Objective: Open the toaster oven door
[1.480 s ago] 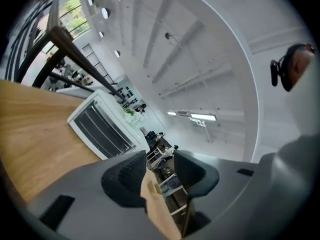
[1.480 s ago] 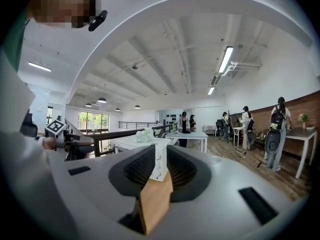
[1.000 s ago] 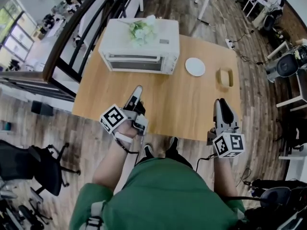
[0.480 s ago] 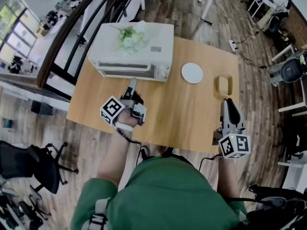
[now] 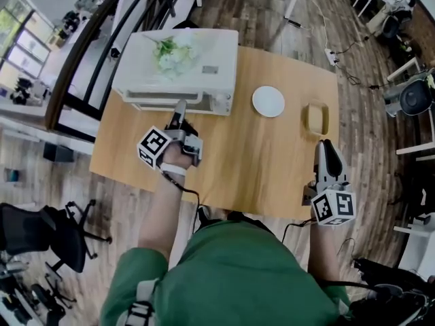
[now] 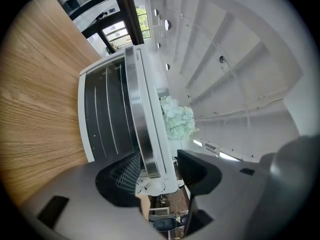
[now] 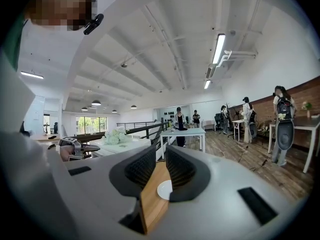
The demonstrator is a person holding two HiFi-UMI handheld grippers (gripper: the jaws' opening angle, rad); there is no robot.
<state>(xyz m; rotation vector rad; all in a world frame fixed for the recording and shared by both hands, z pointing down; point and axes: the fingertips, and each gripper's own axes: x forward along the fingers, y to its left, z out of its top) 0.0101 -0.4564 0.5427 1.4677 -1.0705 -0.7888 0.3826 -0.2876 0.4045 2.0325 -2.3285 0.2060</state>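
Observation:
The white toaster oven stands at the table's far left, its door shut. My left gripper is right at the oven's front. In the left gripper view the dark glass door and its silver handle bar fill the middle. My left gripper has its jaws opening, and the handle's end lies between them without either pad pressing on it. My right gripper hovers over the table's near right part, its jaws a narrow gap apart with nothing between them.
A white plate and a small wooden holder lie on the wooden table right of the oven. White flowers rest on the oven's top. A black railing runs behind the table's left; an office chair stands lower left.
My left gripper has moved forward from mid-table up to the oven's front. The right gripper has stayed near the table's front right.

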